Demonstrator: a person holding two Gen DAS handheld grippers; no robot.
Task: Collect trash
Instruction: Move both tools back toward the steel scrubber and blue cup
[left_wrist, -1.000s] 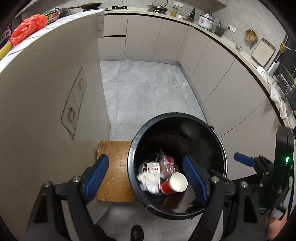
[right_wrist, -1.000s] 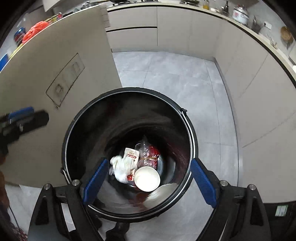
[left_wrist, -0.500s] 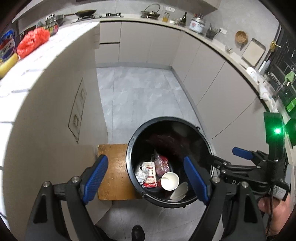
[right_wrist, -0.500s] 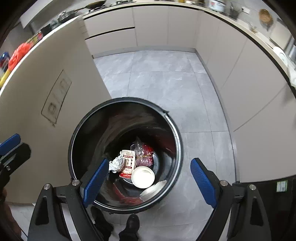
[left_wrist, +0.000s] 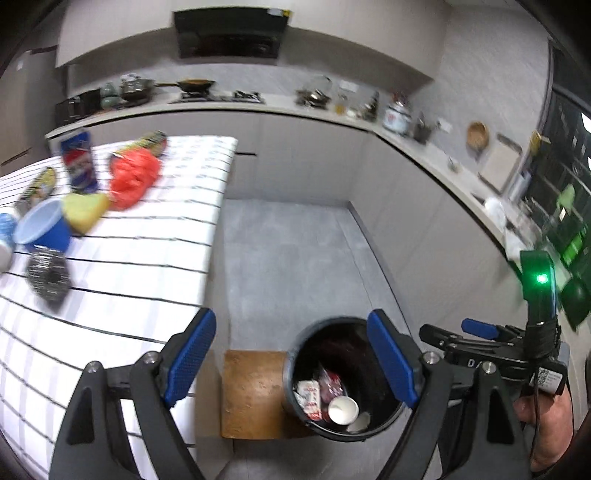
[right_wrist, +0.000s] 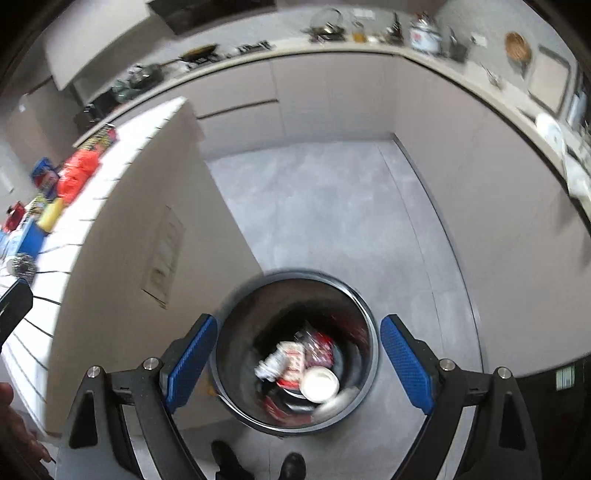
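In the left wrist view, the left gripper (left_wrist: 291, 363) is seen with its blue fingers (left_wrist: 190, 360) spread wide, and nothing is held between them. Below them, on the grey floor (left_wrist: 291, 254), a black trash bin (left_wrist: 341, 380) stands just beside a brown wooden board (left_wrist: 255, 393). Inside the bin, a paper cup (left_wrist: 343, 409), a white packet (left_wrist: 309, 397) and a red wrapper (left_wrist: 332, 384) are lying at the bottom. Only this view shows the top of the striped counter (left_wrist: 122, 266) well. More trash is left there: a red plastic bag (left_wrist: 133, 178), a yellow sponge (left_wrist: 83, 212), a blue cup (left_wrist: 46, 227), a blue can (left_wrist: 79, 160) and a ball of steel wool (left_wrist: 48, 277). The right gripper (left_wrist: 476, 334) is seen from the side at the right edge, with a green light above it and a hand (left_wrist: 546, 428) behind it.

In the right wrist view, the right gripper (right_wrist: 297, 363) is shown with its fingers (right_wrist: 406, 363) spread wide too, and nothing is pinched. The bin (right_wrist: 365, 325) is looked into from straight above, so the cup (right_wrist: 319, 384) and the crumpled white paper (right_wrist: 271, 365) are seen more clearly. Only here are the person's two black shoes (right_wrist: 258, 463) seen below the bin. The counter is seen mostly from its plain side (right_wrist: 122, 236), and the trash on top is small and blurry. A bit of the left gripper (right_wrist: 13, 304) is seen at the left edge.
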